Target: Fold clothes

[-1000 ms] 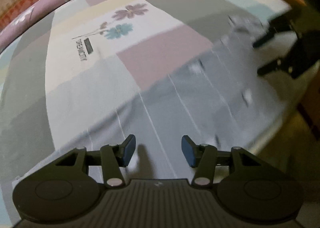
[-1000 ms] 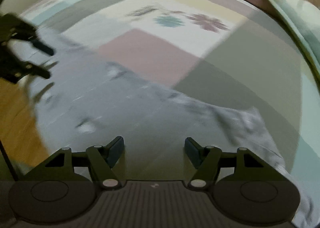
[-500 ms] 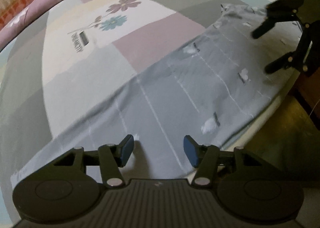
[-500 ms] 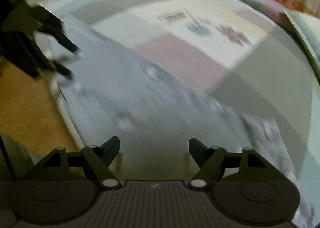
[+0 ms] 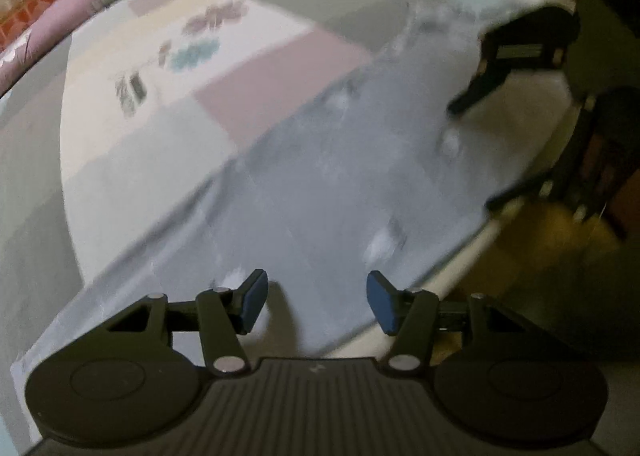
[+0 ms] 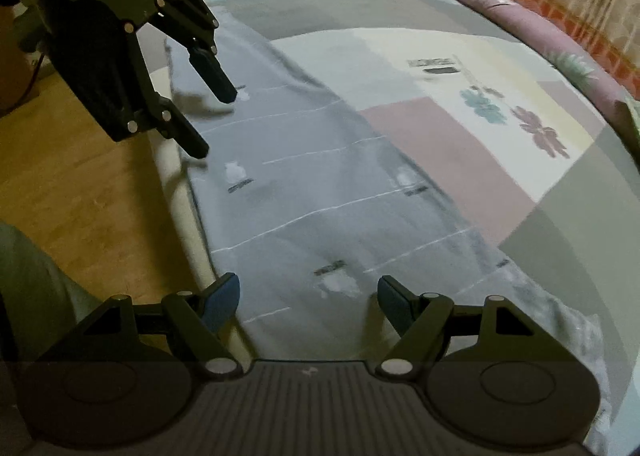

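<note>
**Grey garment laid flat along bed edge, both grippers empty**

Grey garment (image 6: 320, 192), printed with thin white lines and small pale motifs, lies spread in a long strip on the patchwork bedsheet (image 6: 460, 160), along the edge next to the wooden floor (image 6: 80, 192). Its far right end is bunched and rumpled.

The right wrist view is sharp and shows the print, the bunched end and a mauve bolster (image 6: 520, 16) at the far side. The left wrist view is motion-blurred; the print shows only as smears.

Left gripper (image 5: 316, 302) hovers over one end of the garment, fingers apart, nothing between them. Right gripper (image 6: 308, 302) hovers over the opposite end, fingers likewise apart and empty.
</note>
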{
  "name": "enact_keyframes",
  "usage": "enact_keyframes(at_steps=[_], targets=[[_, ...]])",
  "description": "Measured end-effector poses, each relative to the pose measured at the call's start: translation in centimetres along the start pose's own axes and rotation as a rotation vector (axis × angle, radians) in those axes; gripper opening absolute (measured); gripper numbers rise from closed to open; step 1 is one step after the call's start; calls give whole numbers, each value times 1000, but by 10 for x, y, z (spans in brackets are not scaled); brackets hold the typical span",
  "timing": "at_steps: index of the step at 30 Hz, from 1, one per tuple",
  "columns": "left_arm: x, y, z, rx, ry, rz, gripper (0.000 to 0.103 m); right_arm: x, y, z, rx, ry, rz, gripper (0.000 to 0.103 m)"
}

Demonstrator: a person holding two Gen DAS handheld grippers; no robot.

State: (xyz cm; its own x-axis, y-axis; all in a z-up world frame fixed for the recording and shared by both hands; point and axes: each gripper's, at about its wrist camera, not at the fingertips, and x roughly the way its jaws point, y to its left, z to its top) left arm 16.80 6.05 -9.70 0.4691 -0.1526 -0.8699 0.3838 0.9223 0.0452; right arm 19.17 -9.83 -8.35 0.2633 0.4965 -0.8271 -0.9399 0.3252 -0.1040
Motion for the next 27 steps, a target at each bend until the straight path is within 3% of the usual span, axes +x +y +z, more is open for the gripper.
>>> enact_keyframes(at_steps=[3,5,10,14,17,21,23,27], targets=[[3,-9,10,-5,-31,-35,58,6,-4,1,24,13,-27,80],[16,-18,6,21,6,-44,58,10,-7,-1,51,32,-33,80],[2,-17,-3,30,24,-34,61,-1,-18,-16,122,93,-11,81],[-4,4,4,-3,8,23,61,-16,-45,-30,276,127,-88,81],[10,24,3,-69,52,66,60,-21,-66,-48,406,189,-143,81],[10,36,-1,-97,93,35,62,-37,-84,-66,558,230,-115,83],[1,40,4,-101,77,29,64,-52,-101,-75,697,222,-164,83],[-4,63,8,-199,71,90,64,-83,-136,-114,953,210,-364,83]])
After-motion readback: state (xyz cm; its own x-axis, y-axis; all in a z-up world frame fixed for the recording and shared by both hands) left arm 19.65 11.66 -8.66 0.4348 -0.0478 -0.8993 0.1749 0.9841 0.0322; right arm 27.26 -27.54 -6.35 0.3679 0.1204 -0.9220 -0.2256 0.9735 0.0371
